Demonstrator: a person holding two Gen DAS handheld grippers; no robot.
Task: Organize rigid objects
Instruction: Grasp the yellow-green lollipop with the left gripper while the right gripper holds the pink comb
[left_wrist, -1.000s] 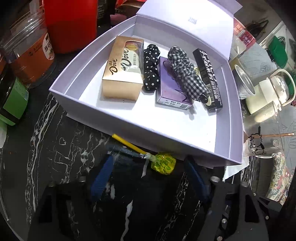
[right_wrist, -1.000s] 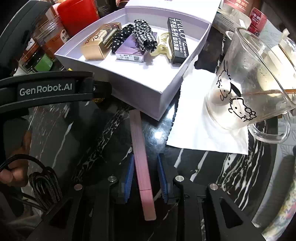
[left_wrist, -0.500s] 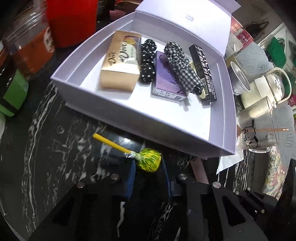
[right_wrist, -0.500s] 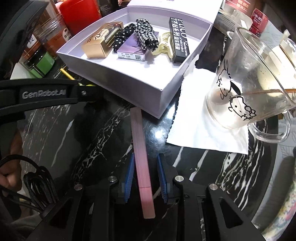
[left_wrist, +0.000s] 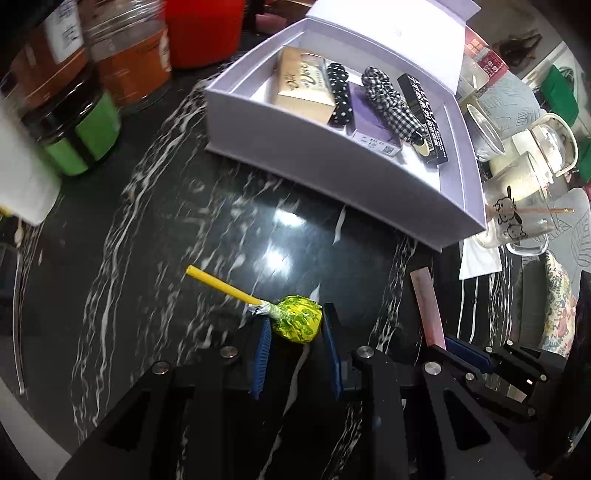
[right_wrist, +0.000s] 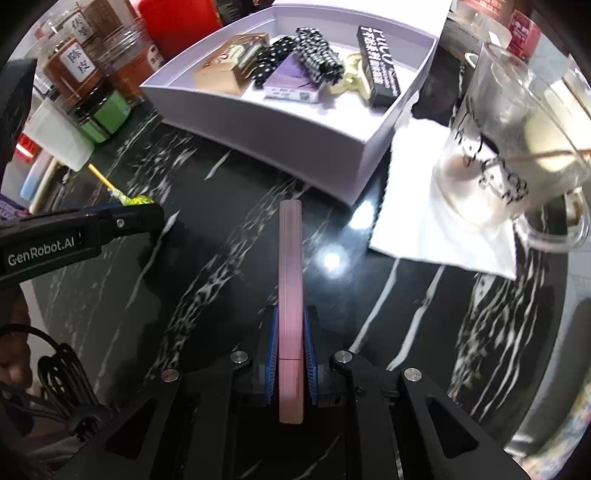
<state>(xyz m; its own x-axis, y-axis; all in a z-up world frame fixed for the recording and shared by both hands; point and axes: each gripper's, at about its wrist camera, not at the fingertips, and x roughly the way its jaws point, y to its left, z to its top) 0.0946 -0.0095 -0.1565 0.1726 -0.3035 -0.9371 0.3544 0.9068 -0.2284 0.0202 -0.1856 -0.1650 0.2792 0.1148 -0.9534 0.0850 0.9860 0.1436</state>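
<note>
Home tabletop, black marble (left_wrist: 155, 229), tea jars (left_wrist: 129, 62), glass mug (right_wrist: 517, 147)

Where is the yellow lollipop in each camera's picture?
Left wrist view: the lollipop is low in the middle, its wrapped head between the left gripper's blue fingers, stick pointing up-left.
Right wrist view: the lollipop peeks out at the left edge, above the black gripper arm marked GenRobot.AI.
Shared landmark: the white box holding the small items, further up in both.

The open box (left_wrist: 332, 177) sits on my desk (left_wrist: 184, 229) ahead of both tongs. Jars (left_wrist: 129, 66) stand to its left, a glass mug (right_wrist: 517, 147) on a napkin (right_wrist: 424, 221) to its right.
</note>
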